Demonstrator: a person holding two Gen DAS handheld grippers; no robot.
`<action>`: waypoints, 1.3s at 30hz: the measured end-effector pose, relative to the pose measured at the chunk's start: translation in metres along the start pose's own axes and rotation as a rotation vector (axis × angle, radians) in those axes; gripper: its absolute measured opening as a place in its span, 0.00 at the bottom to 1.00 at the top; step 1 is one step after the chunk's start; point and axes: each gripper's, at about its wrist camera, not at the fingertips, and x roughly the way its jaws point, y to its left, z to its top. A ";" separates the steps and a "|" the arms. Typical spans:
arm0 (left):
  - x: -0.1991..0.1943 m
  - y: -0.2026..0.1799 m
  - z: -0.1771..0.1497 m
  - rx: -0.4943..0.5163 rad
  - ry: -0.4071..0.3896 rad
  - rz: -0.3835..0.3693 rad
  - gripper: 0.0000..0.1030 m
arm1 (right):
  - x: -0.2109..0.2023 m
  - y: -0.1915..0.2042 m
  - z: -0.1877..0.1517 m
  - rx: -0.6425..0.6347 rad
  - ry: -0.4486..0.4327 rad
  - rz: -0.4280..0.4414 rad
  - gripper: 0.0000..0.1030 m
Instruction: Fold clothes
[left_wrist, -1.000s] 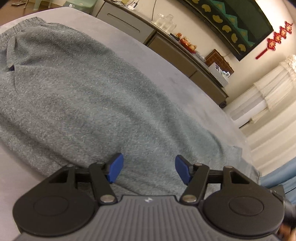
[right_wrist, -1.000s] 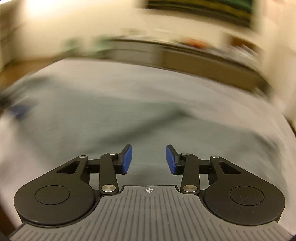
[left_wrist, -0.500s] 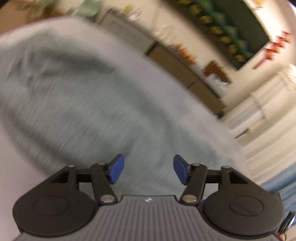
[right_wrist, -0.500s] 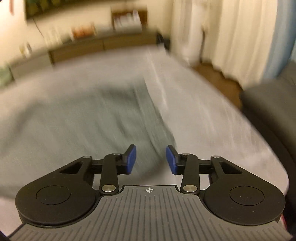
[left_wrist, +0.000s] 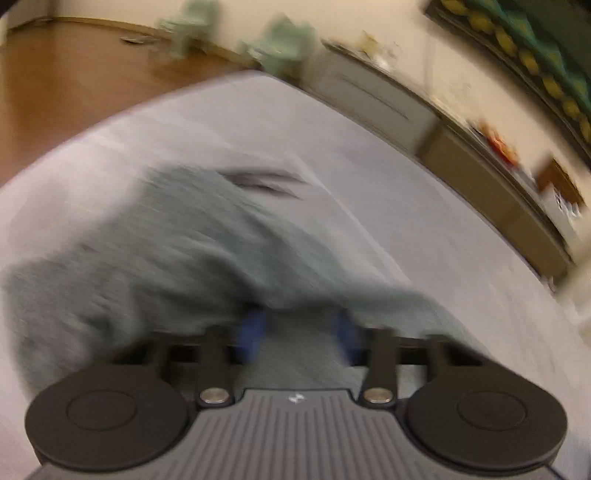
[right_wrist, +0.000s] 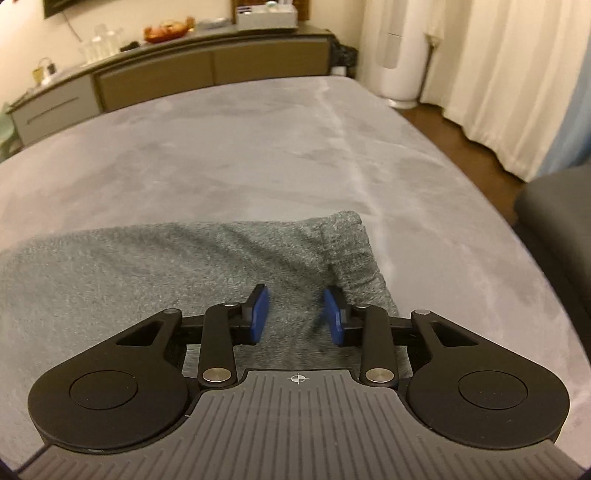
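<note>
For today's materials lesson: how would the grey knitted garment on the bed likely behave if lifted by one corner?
The grey garment would probably drape limply; its cuffed end already lies crumpled. Its fuzzy knit likely grips the right gripper's pads rather than slipping.

Our right tool (right_wrist: 295, 317) has swung down over the cuffed end of the grey knit garment (right_wrist: 347, 251), while our left tool (left_wrist: 299, 332) now presses into bunched cloth.

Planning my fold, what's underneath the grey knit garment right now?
The grey knit garment lies on the grey bedspread. Anything beneath the fabric is hidden.
</note>
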 end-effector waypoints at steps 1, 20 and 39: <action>0.000 0.008 0.005 -0.036 0.001 0.004 0.13 | 0.000 -0.007 -0.003 0.007 -0.004 -0.003 0.25; -0.058 0.068 0.010 -0.168 -0.021 -0.107 0.43 | -0.041 -0.005 -0.047 -0.102 -0.002 -0.018 0.43; -0.079 -0.028 -0.118 0.333 0.201 -0.320 0.61 | -0.139 0.296 -0.139 -0.824 -0.216 0.695 0.51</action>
